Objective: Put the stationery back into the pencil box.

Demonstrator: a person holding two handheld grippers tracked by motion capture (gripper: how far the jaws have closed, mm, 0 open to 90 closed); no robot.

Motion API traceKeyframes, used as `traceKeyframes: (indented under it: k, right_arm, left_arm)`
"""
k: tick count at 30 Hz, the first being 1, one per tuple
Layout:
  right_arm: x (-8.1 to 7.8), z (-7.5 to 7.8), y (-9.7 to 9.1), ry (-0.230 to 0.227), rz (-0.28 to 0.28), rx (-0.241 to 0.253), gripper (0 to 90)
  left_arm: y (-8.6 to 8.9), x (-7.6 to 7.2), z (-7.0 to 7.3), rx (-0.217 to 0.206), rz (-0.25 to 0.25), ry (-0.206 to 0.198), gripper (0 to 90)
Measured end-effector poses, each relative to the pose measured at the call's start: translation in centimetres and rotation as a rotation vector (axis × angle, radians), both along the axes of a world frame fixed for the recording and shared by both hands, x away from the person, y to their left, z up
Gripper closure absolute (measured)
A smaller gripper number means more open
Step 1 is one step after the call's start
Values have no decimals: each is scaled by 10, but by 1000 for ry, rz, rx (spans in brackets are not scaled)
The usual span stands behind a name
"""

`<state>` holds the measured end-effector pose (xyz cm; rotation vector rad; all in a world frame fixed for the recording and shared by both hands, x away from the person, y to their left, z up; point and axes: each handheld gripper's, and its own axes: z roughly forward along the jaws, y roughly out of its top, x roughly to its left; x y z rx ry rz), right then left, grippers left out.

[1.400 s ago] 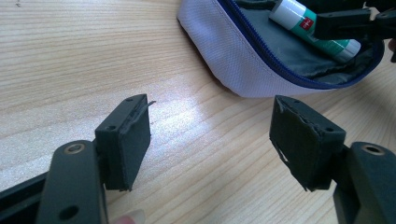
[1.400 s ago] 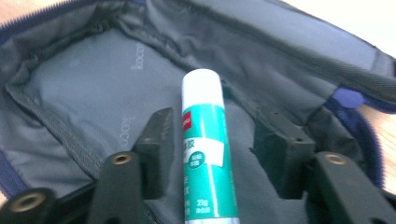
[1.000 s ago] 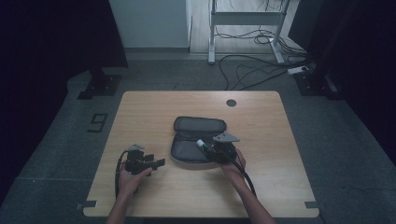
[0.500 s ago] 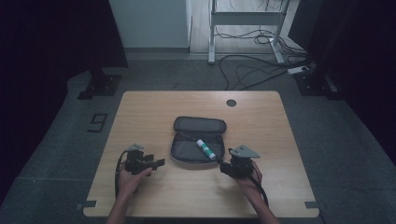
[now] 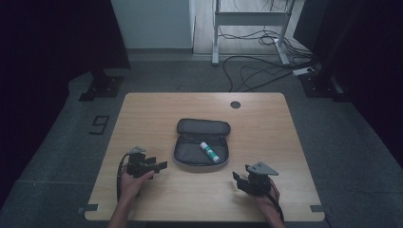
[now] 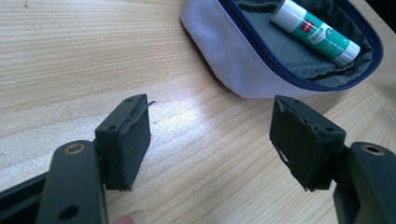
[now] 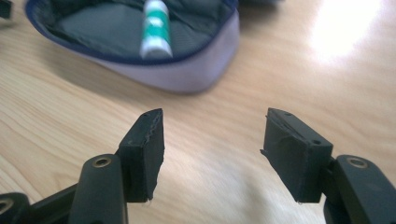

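Stick (image 5: 209, 152) ×1 in pouch (image 5: 190, 156) ×1; tools ×2 apart, empty.

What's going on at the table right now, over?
Left gripper open, empty. Right gripper open, empty. Glue stick lies in the unzipped pencil case. Nothing in the way.

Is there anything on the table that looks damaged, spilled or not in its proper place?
Nothing is spilled. The glue stick lies at a slant inside the open pencil case. One small flaw: the pads on the left gripper look frayed at their edges.
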<state>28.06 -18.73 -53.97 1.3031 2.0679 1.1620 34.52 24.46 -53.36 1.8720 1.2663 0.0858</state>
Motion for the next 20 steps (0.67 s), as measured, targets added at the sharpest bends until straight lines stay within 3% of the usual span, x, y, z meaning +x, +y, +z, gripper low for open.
traceKeyframes:
  k: [7,20]
  right_arm:
    - [1,-8,-13,22,-38,-1,375]
    - [2,-11,-17,31,-47,-6,370]
  left_arm:
    - [1,0,1,-2,2,-4,292]
    - [2,0,2,-1,4,-9,292]
